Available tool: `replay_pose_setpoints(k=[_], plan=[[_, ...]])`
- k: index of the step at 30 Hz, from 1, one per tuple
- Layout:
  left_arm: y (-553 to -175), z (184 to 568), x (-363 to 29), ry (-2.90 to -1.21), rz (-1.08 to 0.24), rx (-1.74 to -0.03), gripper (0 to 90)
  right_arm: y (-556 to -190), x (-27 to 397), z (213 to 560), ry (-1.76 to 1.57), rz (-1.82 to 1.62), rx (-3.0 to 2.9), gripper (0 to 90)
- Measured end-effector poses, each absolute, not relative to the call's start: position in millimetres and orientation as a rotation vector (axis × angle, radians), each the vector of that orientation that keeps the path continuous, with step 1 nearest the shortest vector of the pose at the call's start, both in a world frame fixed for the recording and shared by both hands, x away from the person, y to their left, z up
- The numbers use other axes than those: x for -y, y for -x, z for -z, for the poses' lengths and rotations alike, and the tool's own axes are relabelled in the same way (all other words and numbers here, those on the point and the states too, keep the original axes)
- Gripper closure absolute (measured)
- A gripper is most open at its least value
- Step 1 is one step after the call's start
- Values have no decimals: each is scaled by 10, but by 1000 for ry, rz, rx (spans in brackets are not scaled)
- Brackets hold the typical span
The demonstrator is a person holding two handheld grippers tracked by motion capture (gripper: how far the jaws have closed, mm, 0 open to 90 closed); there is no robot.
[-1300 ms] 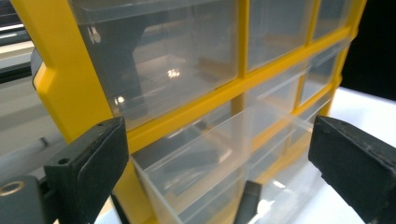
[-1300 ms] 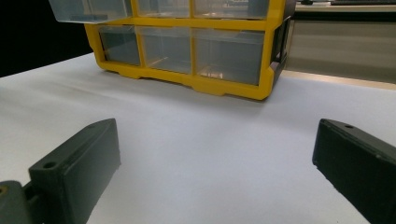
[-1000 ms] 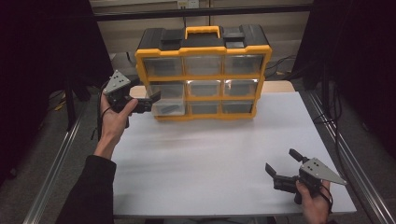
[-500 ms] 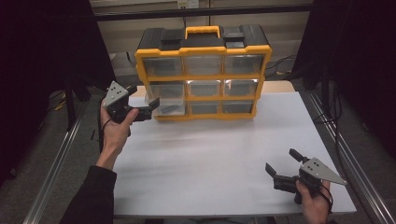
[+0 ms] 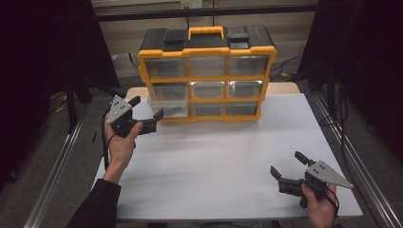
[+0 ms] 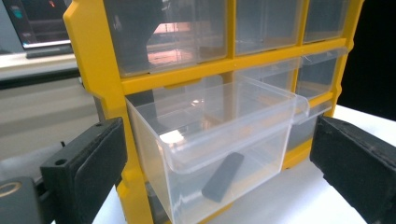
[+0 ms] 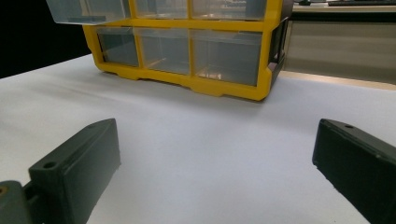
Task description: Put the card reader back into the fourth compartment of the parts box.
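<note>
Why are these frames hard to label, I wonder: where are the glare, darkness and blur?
High view: dim, dark surroundings, bright white table. Left gripper view: glare spots on the clear pulled-out drawer, near jaws soft. Right gripper view: yellow organizer fairly sharp, near jaws blurred, black upper left corner.

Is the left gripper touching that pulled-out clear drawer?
Apart. In the left gripper view, the left gripper has its jaws wide open, with clear gaps on either side of the drawer, which holds a small dark piece.

table (image 5: 228, 161): white, bare | cables (image 5: 338, 111): right of table | floor (image 5: 43, 156): grey
</note>
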State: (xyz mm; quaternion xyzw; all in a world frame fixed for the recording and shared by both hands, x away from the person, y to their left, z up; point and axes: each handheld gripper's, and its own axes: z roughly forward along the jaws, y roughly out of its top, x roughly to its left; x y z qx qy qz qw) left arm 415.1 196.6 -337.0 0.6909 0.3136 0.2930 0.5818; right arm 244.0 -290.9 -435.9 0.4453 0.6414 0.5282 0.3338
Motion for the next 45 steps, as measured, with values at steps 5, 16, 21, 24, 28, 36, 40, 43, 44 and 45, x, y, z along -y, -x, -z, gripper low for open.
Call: replay_pose_setpoints(k=[5,16,21,24,28,36,40,43,44,45], plan=[[-4069,3463,-1987,-1616,-669,-755,39,-2440,2910,4358,-1164,-1379,-1674,4],[-3947,3646,-2053,-1595,-679,-809,36,-2439,2906,4357,-1162,-1379,-1672,4],[-3885,3773,-2089,-1591,-705,-836,36,-2436,2910,4355,-1162,-1378,-1673,4],[-3844,3835,-2110,-1575,-716,-858,36,-2438,2909,4356,-1164,-1379,-1671,4],[-3804,3898,-2139,-1584,-714,-865,37,-2437,2908,4355,-1164,-1378,-1672,4],[-3715,4059,-2138,-1587,-711,-896,36,-2437,2899,4356,-1157,-1377,-1679,4],[-3659,4140,-2130,-1603,-676,-894,36,-2432,2909,4352,-1161,-1377,-1672,4],[-3616,4156,-2125,-1601,-667,-890,36,-2432,2905,4351,-1159,-1380,-1671,4],[-3604,4163,-2117,-1588,-673,-895,36,-2432,2904,4351,-1159,-1380,-1672,4],[-3582,4182,-2121,-1593,-693,-896,36,-2433,2905,4351,-1159,-1381,-1672,4]])
